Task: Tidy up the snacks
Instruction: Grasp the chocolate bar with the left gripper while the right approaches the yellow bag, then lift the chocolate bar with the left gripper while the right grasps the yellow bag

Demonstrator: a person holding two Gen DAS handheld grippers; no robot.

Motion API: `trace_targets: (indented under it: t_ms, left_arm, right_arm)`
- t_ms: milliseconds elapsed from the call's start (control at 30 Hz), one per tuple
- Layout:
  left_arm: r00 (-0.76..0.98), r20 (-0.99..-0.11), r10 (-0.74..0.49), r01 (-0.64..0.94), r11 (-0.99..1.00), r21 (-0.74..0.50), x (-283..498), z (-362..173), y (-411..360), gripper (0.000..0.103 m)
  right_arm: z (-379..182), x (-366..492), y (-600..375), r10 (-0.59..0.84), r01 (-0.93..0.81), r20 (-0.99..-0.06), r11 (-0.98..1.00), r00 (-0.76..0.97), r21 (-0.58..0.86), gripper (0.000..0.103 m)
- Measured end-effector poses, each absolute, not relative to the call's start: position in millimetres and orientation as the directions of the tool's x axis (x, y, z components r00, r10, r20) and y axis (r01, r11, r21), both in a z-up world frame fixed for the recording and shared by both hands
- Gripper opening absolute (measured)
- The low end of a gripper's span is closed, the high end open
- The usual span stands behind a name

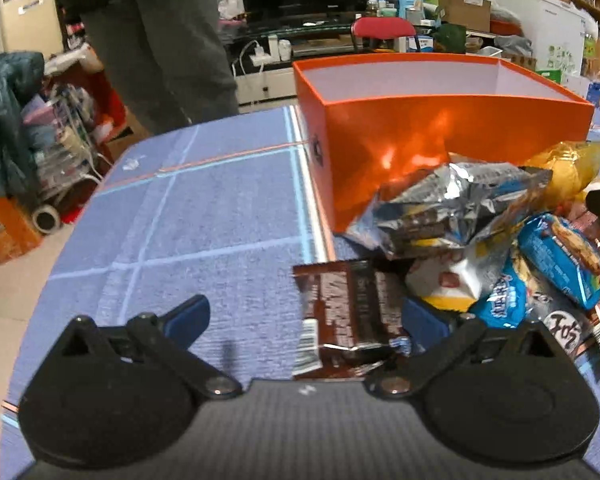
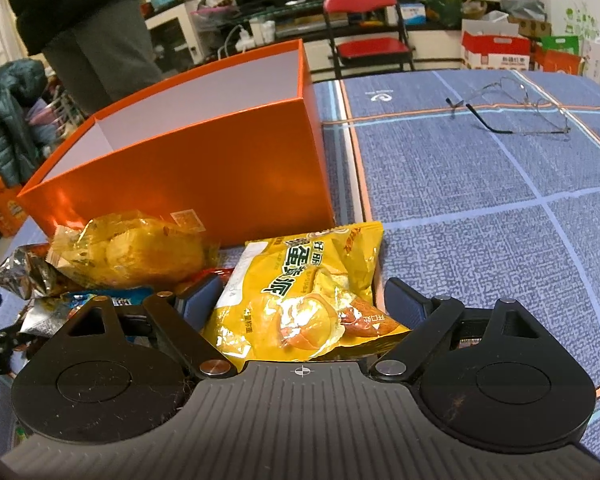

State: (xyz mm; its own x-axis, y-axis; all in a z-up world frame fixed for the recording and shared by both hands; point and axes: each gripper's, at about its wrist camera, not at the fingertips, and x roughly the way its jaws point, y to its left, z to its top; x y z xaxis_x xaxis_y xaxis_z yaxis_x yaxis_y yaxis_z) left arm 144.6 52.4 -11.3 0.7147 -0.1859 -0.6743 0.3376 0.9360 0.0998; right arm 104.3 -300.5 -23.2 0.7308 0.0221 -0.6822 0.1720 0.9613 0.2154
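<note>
Between the wide-apart, unclamped fingers of the right claw lies a yellow snack bag, its long axis running away toward the orange box just behind, while the left claw, also apart, straddles a brown chocolate bar on the counter.

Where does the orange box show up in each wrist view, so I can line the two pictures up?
Left wrist view: the orange box sits upper right, open top showing a white inside, behind the pile of snack packets.
Right wrist view: the orange box sits centre left, behind the yellow snack bags, its right corner near the picture's middle.
Shared landmark: the red folding chair stands beyond the table in both views.
</note>
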Motion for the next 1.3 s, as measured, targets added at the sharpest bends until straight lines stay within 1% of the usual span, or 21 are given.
trace_targets:
  t_ms: [100,233,433,567,633,700,767,900,1033,1200,1300]
  left_arm:
    - [0.709,-0.672,-0.214,0.335,0.941,0.054,150,-12,50,0.101]
    - [0.699,-0.673,-0.242,0.355,0.934,0.034,152,-13,44,0.101]
    - [0.668,-0.720,-0.190,0.312,0.949,0.038,163,-24,41,0.101]
    - [0.679,-0.708,-0.193,0.303,0.953,0.031,162,-25,43,0.101]
    - [0.684,-0.702,-0.200,0.302,0.953,0.022,163,-25,43,0.099]
    - [0.673,-0.703,-0.231,0.303,0.953,-0.022,163,-27,45,0.093]
    - [0.662,-0.706,-0.251,0.295,0.953,-0.062,167,-29,47,0.092]
    - [0.667,-0.705,-0.241,0.286,0.957,-0.056,168,-30,48,0.092]
    - [0.680,-0.705,-0.204,0.280,0.960,-0.008,168,-30,46,0.093]
    - [0.692,-0.704,-0.157,0.258,0.965,0.039,163,-32,43,0.094]
    - [0.694,-0.703,-0.154,0.260,0.965,0.045,160,-31,42,0.094]
  right_arm:
    - [-23,104,-300,0.020,0.173,-0.681,0.962,0.732,0.214,0.079]
    - [-23,103,-300,0.018,0.174,-0.680,0.962,0.733,0.213,0.079]
    - [-24,104,-299,0.017,0.175,-0.681,0.961,0.732,0.212,0.079]
    - [-25,104,-300,0.023,0.175,-0.680,0.960,0.732,0.220,0.079]
    - [-25,105,-300,0.023,0.175,-0.680,0.959,0.733,0.221,0.079]
    - [-25,105,-300,0.023,0.175,-0.680,0.959,0.733,0.221,0.079]
    - [-25,105,-301,0.026,0.176,-0.681,0.958,0.732,0.225,0.079]
    - [-25,105,-301,0.023,0.179,-0.681,0.958,0.732,0.225,0.079]
    - [-26,104,-301,0.025,0.178,-0.681,0.958,0.732,0.227,0.078]
    - [-26,104,-303,0.031,0.184,-0.683,0.953,0.730,0.240,0.075]
    - [-24,104,-306,0.026,0.194,-0.683,0.950,0.730,0.243,0.074]
